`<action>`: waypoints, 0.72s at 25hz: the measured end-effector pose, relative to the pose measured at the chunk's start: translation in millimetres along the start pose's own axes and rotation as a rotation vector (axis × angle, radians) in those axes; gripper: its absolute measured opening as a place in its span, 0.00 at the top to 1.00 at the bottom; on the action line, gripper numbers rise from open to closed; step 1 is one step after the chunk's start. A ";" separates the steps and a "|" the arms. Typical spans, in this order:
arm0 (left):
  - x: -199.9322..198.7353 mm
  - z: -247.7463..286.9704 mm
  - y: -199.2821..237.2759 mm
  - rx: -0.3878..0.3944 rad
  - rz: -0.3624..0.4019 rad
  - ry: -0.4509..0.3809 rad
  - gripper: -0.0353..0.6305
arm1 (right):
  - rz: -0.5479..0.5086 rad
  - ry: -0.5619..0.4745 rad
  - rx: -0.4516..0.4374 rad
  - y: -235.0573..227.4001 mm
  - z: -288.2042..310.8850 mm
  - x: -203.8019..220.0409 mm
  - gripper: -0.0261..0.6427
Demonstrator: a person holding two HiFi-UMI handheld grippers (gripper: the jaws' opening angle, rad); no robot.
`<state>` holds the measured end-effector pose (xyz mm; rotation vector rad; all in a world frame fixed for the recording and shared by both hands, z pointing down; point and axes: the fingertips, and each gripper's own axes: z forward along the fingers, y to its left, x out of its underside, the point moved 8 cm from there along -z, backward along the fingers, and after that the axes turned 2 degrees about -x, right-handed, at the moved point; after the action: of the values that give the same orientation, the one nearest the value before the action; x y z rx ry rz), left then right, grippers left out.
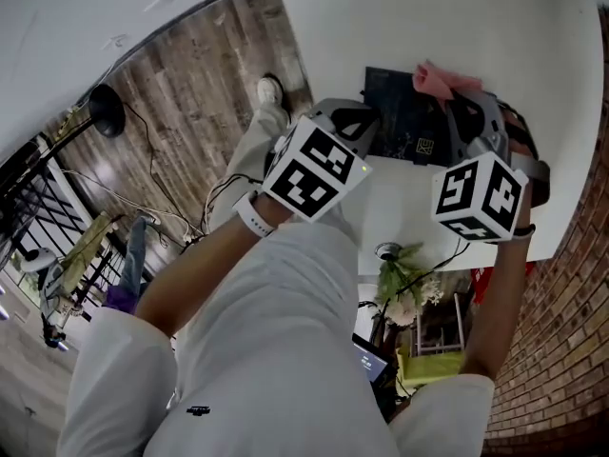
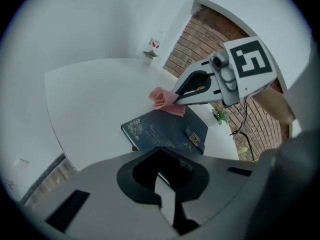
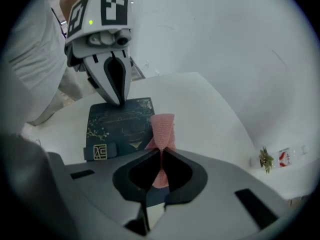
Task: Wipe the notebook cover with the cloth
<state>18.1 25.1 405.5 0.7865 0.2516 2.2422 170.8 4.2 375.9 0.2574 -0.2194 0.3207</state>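
A dark blue notebook (image 1: 409, 127) with gold print lies flat on the white table (image 1: 428, 27). My right gripper (image 3: 161, 151) is shut on a pink cloth (image 3: 163, 126), which stands up from the jaws over the notebook's (image 3: 117, 124) near right corner. The left gripper view shows the cloth (image 2: 162, 100) bunched at the notebook's (image 2: 162, 131) far edge under the right gripper (image 2: 175, 98). My left gripper (image 3: 120, 102) is shut, its tip resting on the notebook's opposite edge. In its own view the left gripper (image 2: 160, 149) holds nothing.
A small potted plant (image 2: 148, 55) stands at the table's far rim. A brick wall (image 1: 571, 331) runs along one side. Flowers (image 1: 404, 288) and clutter sit below the table edge. The person's legs and wooden floor (image 1: 190, 74) lie toward the left.
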 end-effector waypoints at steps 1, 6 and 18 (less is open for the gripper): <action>0.2 0.2 -0.1 0.002 -0.001 0.001 0.92 | -0.006 0.018 -0.011 1.8 5.0 1.6 0.92; -0.3 0.9 -0.4 0.002 0.007 0.006 0.92 | -0.004 0.032 -0.067 14.0 8.9 2.6 0.92; 0.0 0.8 -1.0 -0.007 0.007 0.010 0.92 | 0.142 0.104 -0.149 41.8 -3.0 24.0 0.92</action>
<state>19.1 25.8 405.7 0.7736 0.2457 2.2524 179.4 50.1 388.0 0.0772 -0.1581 0.4553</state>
